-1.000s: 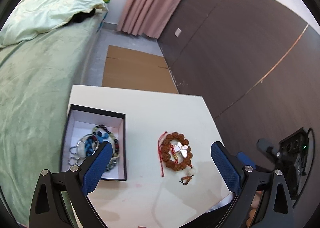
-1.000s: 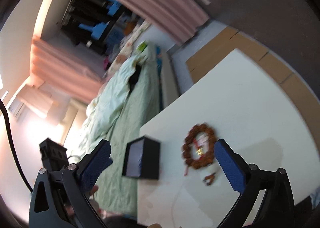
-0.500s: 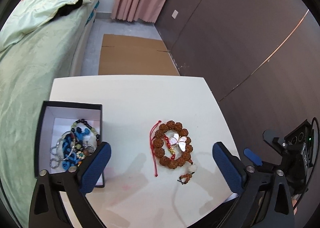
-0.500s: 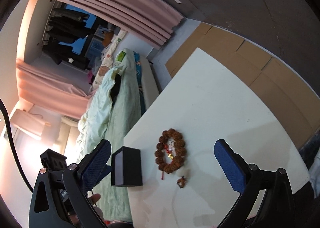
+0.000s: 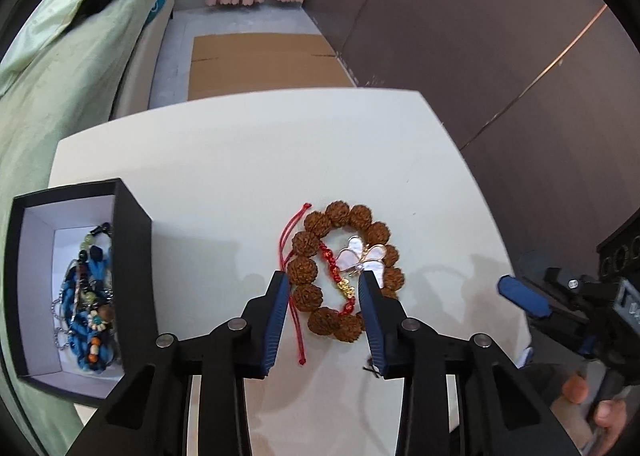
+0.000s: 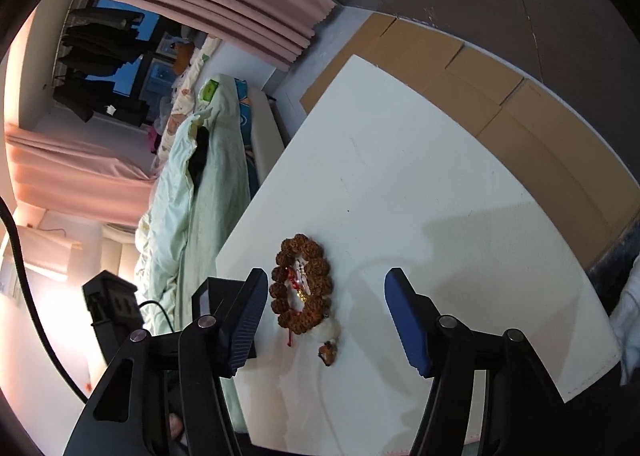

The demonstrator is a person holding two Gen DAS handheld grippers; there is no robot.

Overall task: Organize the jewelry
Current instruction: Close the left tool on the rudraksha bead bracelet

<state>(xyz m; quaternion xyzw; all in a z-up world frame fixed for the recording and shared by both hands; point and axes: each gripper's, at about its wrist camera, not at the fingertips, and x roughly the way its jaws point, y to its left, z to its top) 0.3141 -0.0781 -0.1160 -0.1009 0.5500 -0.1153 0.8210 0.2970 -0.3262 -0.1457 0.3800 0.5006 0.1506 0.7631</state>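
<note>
Brown bead bracelet [image 5: 344,272]: knobbly round beads in an oval ring, red cord [image 5: 294,280] trailing at its left, pearly butterfly charm [image 5: 362,258] and red-gold strand inside; lies flat mid white table [image 5: 240,159]; long axis runs away from left camera. Black box [image 5: 132,256], white inside, holds tangled blue and beaded jewelry [image 5: 90,296]. Left gripper [image 5: 322,284] jaws just closing, straddling the ring, pads apart from beads; right gripper [image 6: 324,298] also closing, still spread, nothing pinched.

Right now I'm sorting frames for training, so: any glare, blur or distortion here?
Left wrist view: sharp, evenly lit, soft shadows on the white table, fisheye bending its edges. Right wrist view: strong warm glare at lower left, tilted horizon, bead bracelet slightly soft.
</note>
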